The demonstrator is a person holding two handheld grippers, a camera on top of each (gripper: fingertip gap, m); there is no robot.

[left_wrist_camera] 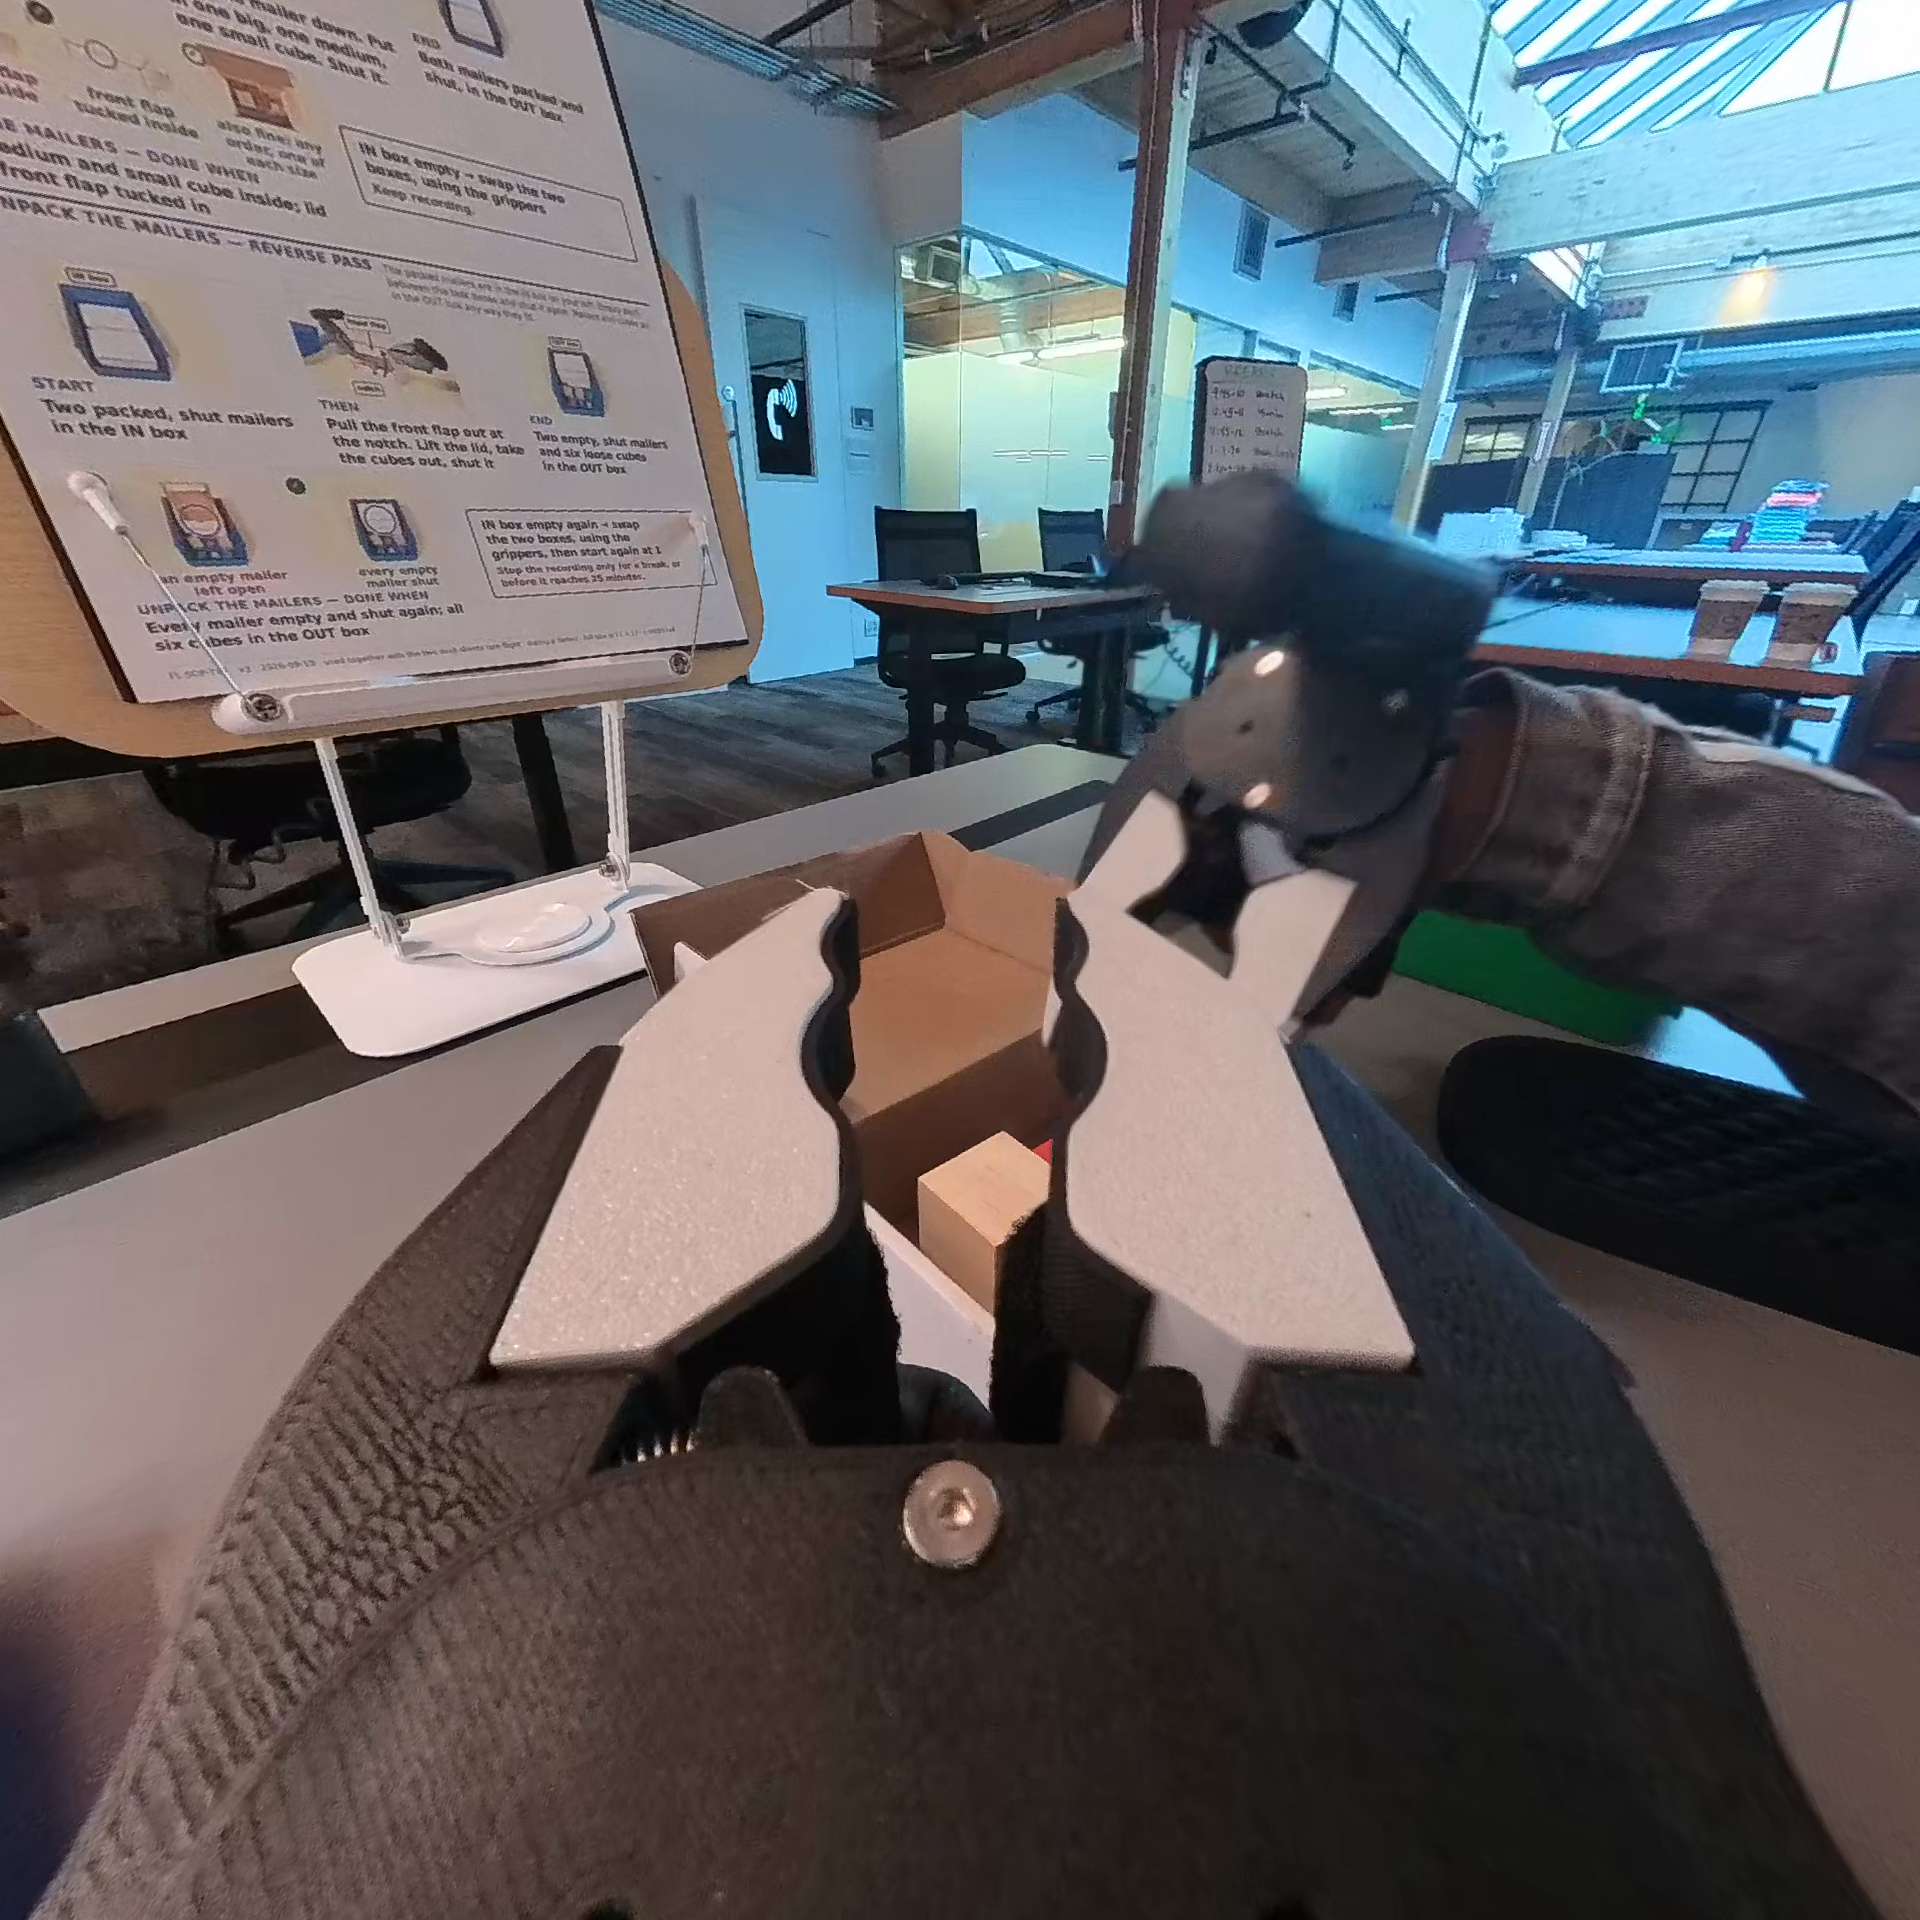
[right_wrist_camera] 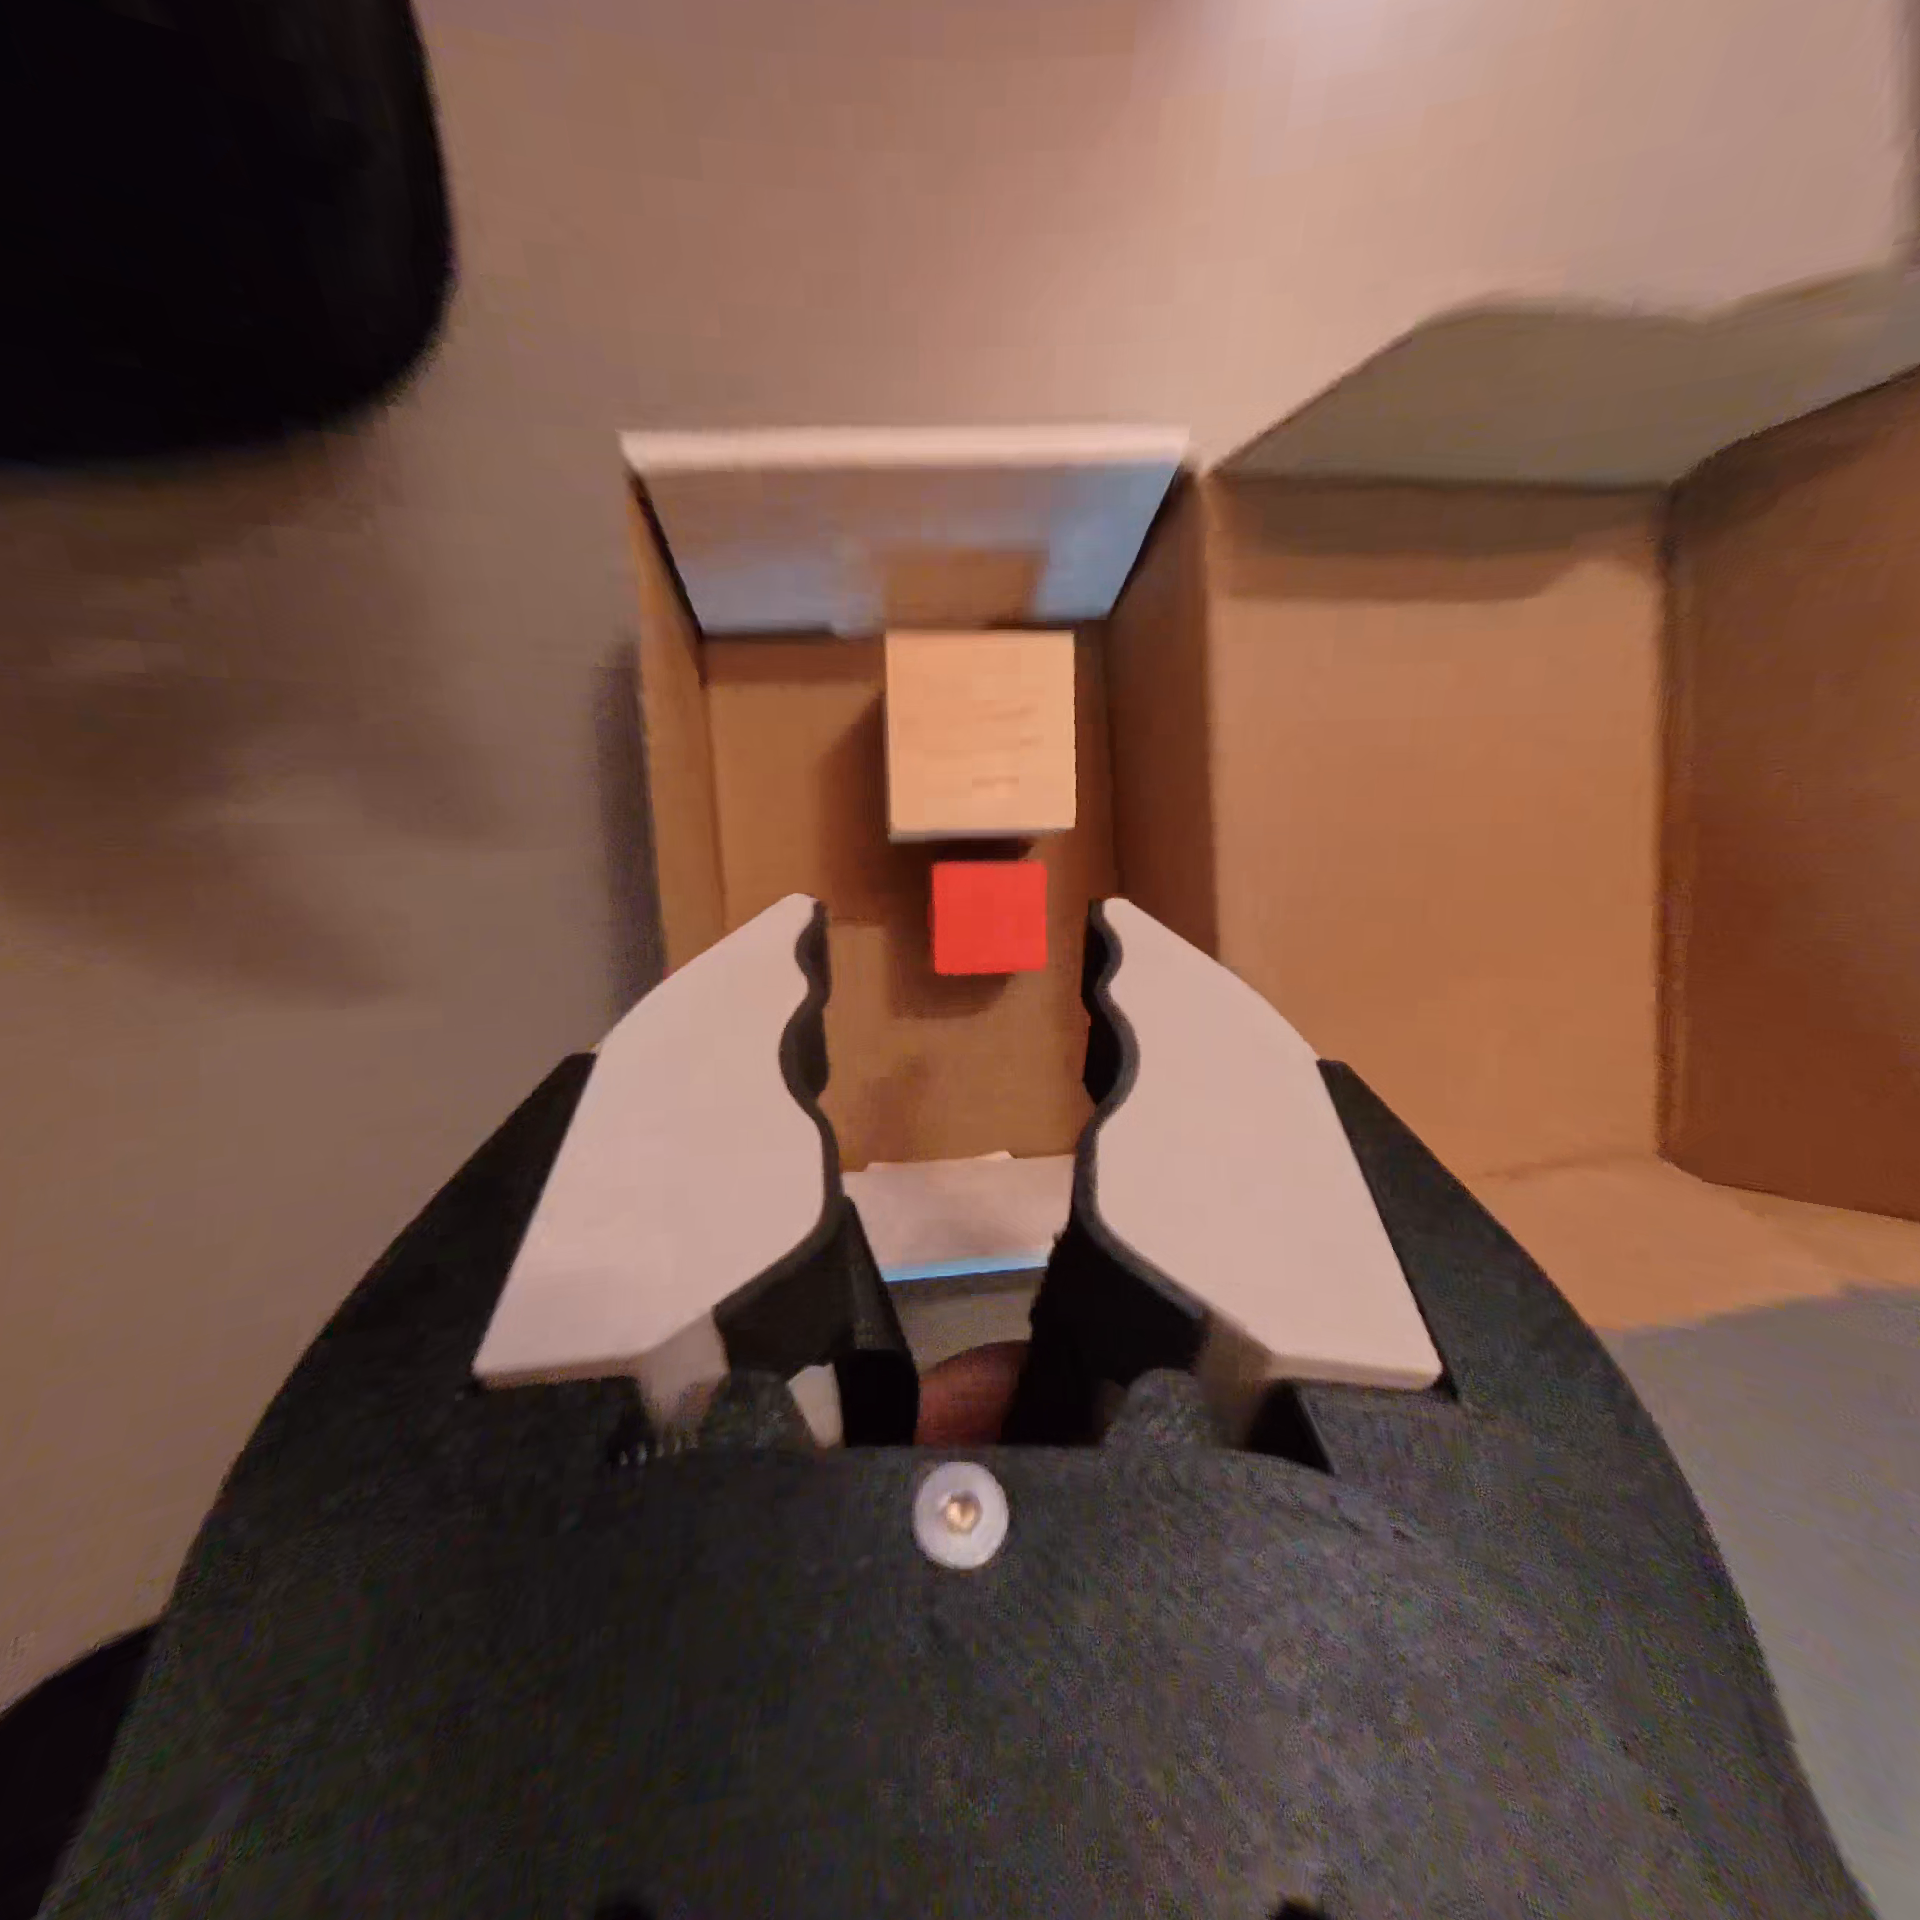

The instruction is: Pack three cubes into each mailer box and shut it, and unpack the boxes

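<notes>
I see a grey table (left_wrist_camera: 260, 1195) in an office; only my right gripper (right_wrist_camera: 956, 997), released, shows the red cube (right_wrist_camera: 987, 917) whole; left gripper (left_wrist_camera: 956, 997) released too.

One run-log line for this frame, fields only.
mailer box: open | inside: wooden cube, red cube | right claw: open, empty, above box | left claw: open, empty

Red cube (left_wrist_camera: 1042, 1149) almost hidden behind own finger (left_wrist_camera: 1195, 1122); right gripper (left_wrist_camera: 1210, 904) blurred; mailer lid (right_wrist_camera: 1558, 790) cut at right edge.
</notes>
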